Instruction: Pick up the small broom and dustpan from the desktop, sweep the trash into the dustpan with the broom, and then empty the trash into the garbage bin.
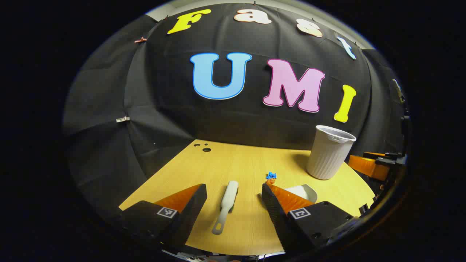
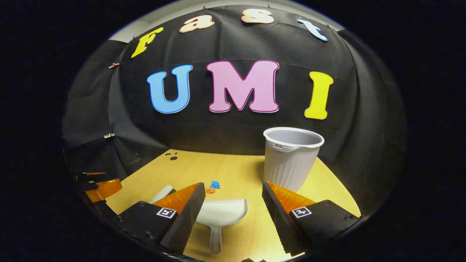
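Lying on the wooden desktop (image 1: 233,160), black cloth behind, both tools gape released.

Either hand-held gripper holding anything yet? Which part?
Nothing held. Left hand-held gripper open above broom; right hand-held gripper open above dustpan.

Dustpan (image 1: 304,192) half behind a claw finger; trash (image 1: 271,177) too small to identify.

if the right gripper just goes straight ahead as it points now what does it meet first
Probably the dustpan, lying on the desk between the open right gripper fingers, handle toward it. Beyond lie the small trash bits; depth is uncertain.
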`<state>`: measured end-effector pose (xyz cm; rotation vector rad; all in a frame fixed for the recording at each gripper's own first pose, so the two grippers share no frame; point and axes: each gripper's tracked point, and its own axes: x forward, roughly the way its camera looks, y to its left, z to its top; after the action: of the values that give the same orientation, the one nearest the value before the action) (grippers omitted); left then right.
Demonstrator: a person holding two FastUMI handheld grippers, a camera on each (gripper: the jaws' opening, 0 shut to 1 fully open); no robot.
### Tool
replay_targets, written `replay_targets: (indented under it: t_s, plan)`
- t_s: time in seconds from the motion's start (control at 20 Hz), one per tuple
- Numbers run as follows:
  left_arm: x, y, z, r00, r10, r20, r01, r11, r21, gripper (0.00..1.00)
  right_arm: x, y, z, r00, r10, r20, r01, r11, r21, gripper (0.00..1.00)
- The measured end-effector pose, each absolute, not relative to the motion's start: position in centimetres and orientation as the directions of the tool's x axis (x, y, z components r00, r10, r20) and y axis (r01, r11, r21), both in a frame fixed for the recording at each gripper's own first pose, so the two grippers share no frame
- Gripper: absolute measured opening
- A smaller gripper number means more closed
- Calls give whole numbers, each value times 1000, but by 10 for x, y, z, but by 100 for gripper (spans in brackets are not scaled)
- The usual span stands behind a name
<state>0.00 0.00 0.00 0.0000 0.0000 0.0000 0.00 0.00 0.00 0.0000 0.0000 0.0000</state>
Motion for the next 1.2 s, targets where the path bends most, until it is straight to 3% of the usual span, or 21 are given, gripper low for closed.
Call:
replay_targets:
  t_s: [0.8,1.2]
  plan:
    - [35,6,-33,990,-55,-128,57,998,17,96,16,22,-33,990,46,-131,-42,999,34,98]
    - [76,22,-115,914,-44,-404,16,997,-72,96,22,31,-64,969,69,-236,-60,997,44,98]
